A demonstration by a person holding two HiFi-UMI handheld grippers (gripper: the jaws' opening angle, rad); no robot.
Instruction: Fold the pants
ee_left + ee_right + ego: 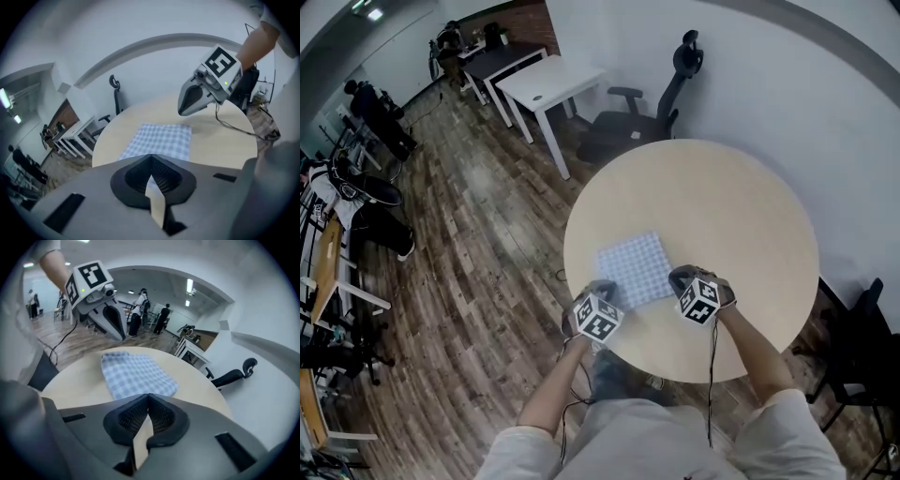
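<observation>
The pants (636, 268) are a blue-and-white checked cloth, folded into a small flat rectangle on the round wooden table (722, 206) near its front edge. My left gripper (600, 289) is shut and empty, just off the near-left corner of the pants. My right gripper (681, 276) is shut and empty by their near-right corner. In the left gripper view the closed jaws (151, 158) point at the pants (161, 140), with the right gripper (182, 111) above the table. In the right gripper view the pants (133, 373) lie beyond the shut jaws (148, 397), the left gripper (122, 336) behind them.
A black office chair (637, 117) and a white desk (553, 84) stand beyond the table on the wood floor. Another dark chair (862, 347) is at the right. A cable (234, 127) trails from the right gripper across the table. People stand far off (140, 310).
</observation>
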